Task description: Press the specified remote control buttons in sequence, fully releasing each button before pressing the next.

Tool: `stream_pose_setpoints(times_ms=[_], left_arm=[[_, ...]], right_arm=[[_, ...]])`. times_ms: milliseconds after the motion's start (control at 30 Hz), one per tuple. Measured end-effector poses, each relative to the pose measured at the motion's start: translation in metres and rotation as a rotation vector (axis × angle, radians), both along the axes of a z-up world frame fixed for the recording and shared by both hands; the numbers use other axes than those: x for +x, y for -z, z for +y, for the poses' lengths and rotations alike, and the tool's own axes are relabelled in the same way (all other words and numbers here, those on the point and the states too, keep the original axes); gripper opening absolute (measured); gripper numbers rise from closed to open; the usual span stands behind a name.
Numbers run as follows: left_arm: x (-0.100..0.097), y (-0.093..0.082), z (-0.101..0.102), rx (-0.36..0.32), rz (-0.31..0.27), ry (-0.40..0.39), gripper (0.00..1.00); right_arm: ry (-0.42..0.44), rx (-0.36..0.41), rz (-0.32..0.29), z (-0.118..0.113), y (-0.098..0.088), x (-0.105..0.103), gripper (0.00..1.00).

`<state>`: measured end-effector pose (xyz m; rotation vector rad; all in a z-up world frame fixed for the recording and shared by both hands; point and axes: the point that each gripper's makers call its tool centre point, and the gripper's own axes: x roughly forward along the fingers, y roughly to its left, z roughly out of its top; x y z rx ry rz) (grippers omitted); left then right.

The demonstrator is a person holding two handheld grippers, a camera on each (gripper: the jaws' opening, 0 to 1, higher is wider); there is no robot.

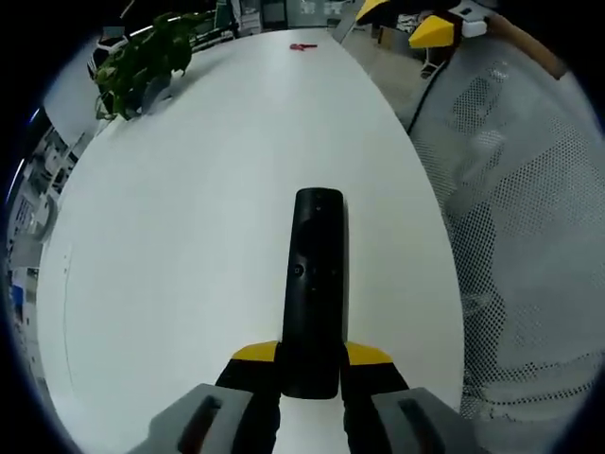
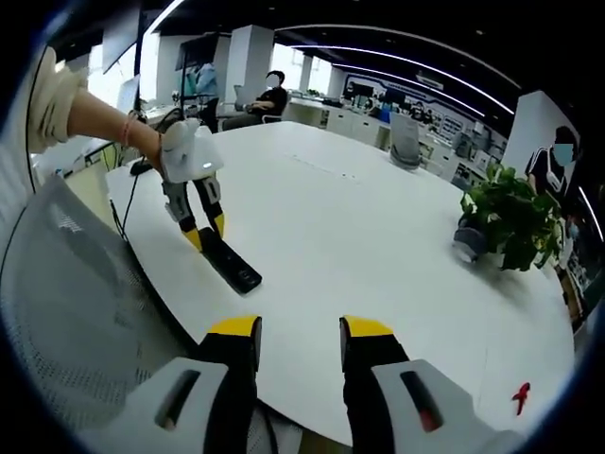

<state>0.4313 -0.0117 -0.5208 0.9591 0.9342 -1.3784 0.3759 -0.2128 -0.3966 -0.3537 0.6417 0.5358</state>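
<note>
Left gripper view. Remote control (image 1: 315,284): black, long, lying lengthwise on the white table (image 1: 189,265), its near end clamped between the yellow-tipped jaws of the left gripper (image 1: 310,364). Potted plant (image 1: 142,59) at the far left of the table; small red object (image 1: 302,45) at the far end. A mesh chair back (image 1: 510,236) stands off the right edge.

Right gripper view. Right gripper (image 2: 299,333): jaws apart, holding nothing, hovering at the near table edge, well apart from the remote control (image 2: 227,263). The left gripper (image 2: 201,232) shows from outside, a hand (image 2: 151,144) on it, tips on the remote.

Risks: the remote lies close to the table edge and, pressed off-centre, could pivot or slide off. Button positions are too small to read, so a wrong key is possible.

Containers: the plant's pot (image 2: 470,241), probably holding soil, is half hidden by leaves.
</note>
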Motion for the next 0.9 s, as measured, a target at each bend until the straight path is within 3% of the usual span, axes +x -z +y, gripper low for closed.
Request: stream_pose_setpoints(times_ms=[500,900], left_arm=[[-0.025,-0.002,0.003,-0.044,0.026,-0.063,0.23],[-0.051,-0.002,0.002,-0.045,0.013,-0.073,0.23]], right_arm=[[-0.030,-0.034,0.035,0.003,0.008,-0.005,0.34],[-0.084,-0.044,0.078,0.012,0.015,-0.012,0.33]])
